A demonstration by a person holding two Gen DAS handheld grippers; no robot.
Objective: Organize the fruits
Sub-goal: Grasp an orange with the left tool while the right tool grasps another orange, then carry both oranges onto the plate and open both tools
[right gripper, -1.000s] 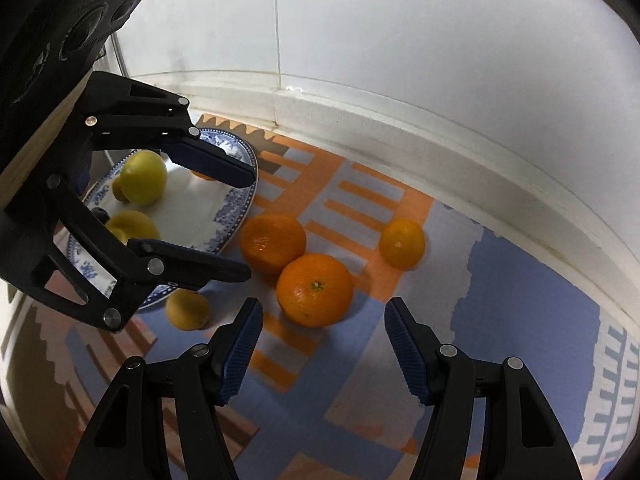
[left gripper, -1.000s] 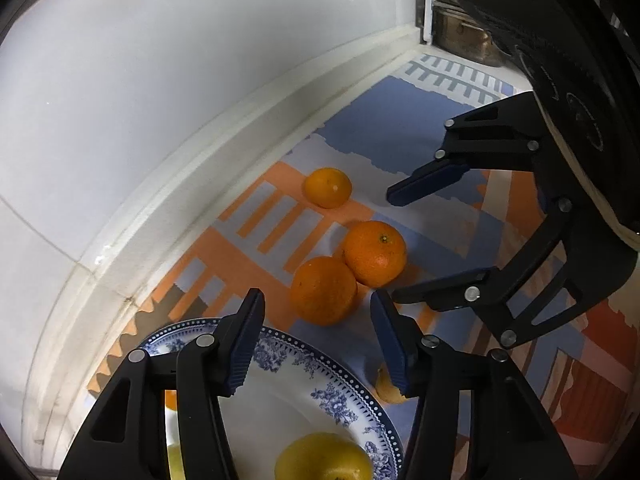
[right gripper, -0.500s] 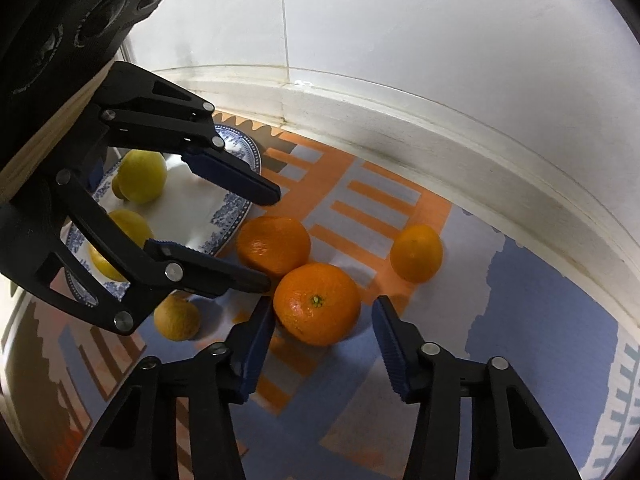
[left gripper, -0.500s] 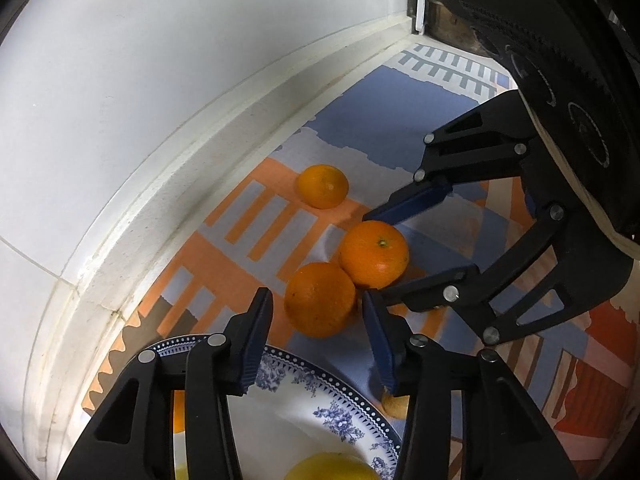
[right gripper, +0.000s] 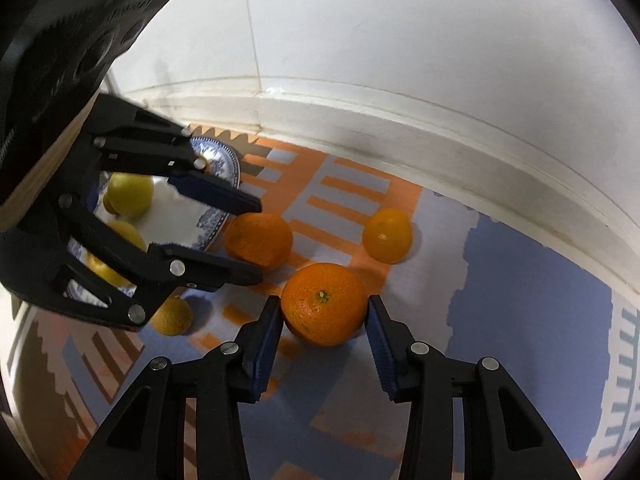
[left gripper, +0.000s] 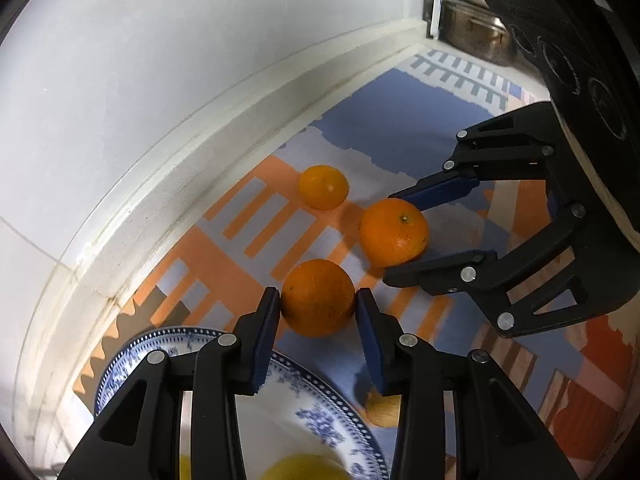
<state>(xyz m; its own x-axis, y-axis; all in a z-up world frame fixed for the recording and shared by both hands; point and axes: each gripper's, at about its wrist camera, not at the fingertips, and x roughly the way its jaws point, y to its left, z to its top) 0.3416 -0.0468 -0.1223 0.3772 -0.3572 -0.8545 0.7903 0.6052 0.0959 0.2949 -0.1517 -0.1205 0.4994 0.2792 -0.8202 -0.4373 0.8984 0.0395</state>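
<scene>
Left gripper [left gripper: 316,306] jaws closing on near orange [left gripper: 317,297]. Right gripper [right gripper: 324,314] jaws closing on stemmed orange [right gripper: 324,303]. Plate [left gripper: 320,376] half hidden; yellow fruit [left gripper: 296,468] cut off.

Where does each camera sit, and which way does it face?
Left wrist: on the left gripper, looking steeply down past its fingers, which are closing on the orange beside the plate; blue-patterned plate below, right gripper at right.
Right wrist: on the right gripper, looking steeply down; its jaws are closing on the orange with the green stem; left gripper at left.
Shared: both oranges, small orange, plate, patterned tablecloth, white wall.
</scene>
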